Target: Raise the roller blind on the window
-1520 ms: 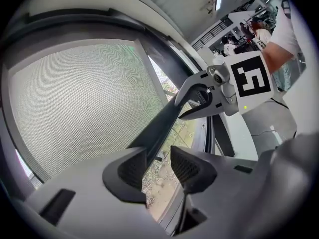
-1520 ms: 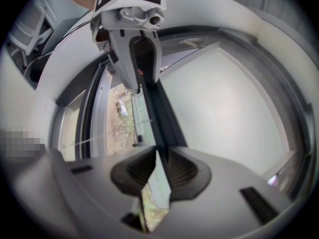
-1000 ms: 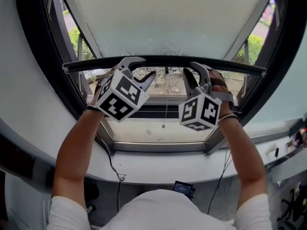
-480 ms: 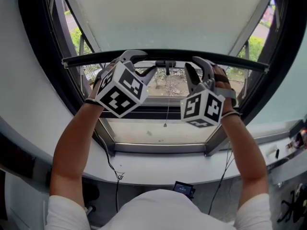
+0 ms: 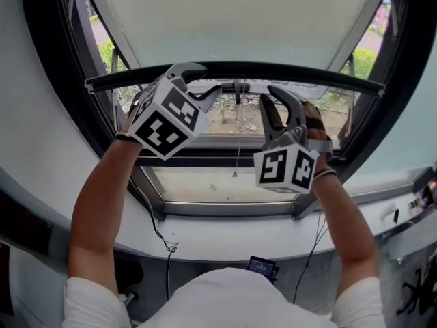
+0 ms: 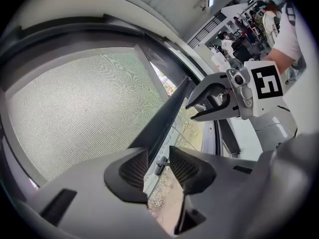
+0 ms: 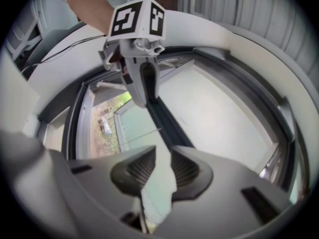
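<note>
1. Two grey tongs with marker cubes: the left tongs (image 5: 199, 84) are released, jaws straddling the black bottom bar (image 5: 307, 74) without pinching it.
2. The right tongs (image 5: 272, 96) gape too, tips just under that bar, gripping nothing.
3. One pale fabric roller blind (image 5: 232, 19) covers the window's upper part; its top is cut off.
4. One thin pull cord (image 5: 236, 149) hangs mid-bar; the left cube hides a stretch of bar.

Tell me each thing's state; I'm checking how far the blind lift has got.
Roller blind: partly raised, glass bare below.
Left gripper: open, jaws straddling the bottom bar.
Right gripper: open, empty, near the bar.
Pull cord: hanging free.
</note>
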### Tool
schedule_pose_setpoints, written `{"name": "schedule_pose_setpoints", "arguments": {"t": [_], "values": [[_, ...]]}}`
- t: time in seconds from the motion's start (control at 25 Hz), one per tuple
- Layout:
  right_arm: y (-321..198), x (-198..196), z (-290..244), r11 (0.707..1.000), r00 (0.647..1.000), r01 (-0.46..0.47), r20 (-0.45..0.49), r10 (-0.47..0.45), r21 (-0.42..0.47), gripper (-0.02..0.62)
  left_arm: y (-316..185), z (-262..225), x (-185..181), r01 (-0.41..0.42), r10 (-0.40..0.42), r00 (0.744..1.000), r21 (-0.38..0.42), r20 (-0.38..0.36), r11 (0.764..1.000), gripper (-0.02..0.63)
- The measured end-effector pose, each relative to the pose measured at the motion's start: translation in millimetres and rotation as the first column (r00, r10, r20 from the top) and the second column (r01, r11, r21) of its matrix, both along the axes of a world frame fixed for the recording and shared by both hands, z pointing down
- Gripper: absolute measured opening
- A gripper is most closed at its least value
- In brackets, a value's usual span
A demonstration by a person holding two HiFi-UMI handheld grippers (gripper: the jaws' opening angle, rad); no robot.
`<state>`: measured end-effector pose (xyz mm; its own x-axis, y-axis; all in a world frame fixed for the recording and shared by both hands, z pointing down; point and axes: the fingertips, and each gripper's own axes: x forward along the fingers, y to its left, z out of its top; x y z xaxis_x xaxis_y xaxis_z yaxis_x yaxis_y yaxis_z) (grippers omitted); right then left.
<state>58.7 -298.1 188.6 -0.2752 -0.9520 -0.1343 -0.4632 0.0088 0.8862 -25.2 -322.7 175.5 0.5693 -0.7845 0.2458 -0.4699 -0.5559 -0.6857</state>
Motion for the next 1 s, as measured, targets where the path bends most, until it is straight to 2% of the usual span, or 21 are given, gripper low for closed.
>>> {"name": "schedule_pose_setpoints", "arguments": {"t": [0.36, 0.68, 1.0], "values": [[-2.6, 7.9, 62.4, 0.990, 1.000, -0.010, 0.026, 0.014, -0.140, 0.081, 0.1, -6.4, -1.1, 0.001, -0.001, 1.000, 0.005, -0.001, 1.000, 0.133], [-3.7, 14.6, 90.0, 0.976, 0.998, -0.013, 0.053, 0.025, -0.218, 0.081, -1.8, -24.3, 0.0, 0.002, -0.002, 1.000, 0.020, -0.001, 1.000, 0.133], [-6.1, 18.2, 114.2, 0.964, 0.998, -0.019, 0.054, 0.034, -0.267, 0.081, -2.1, -62.3, -0.7, 0.008, -0.004, 0.999, 0.088, -0.044, 0.996, 0.133]]}}
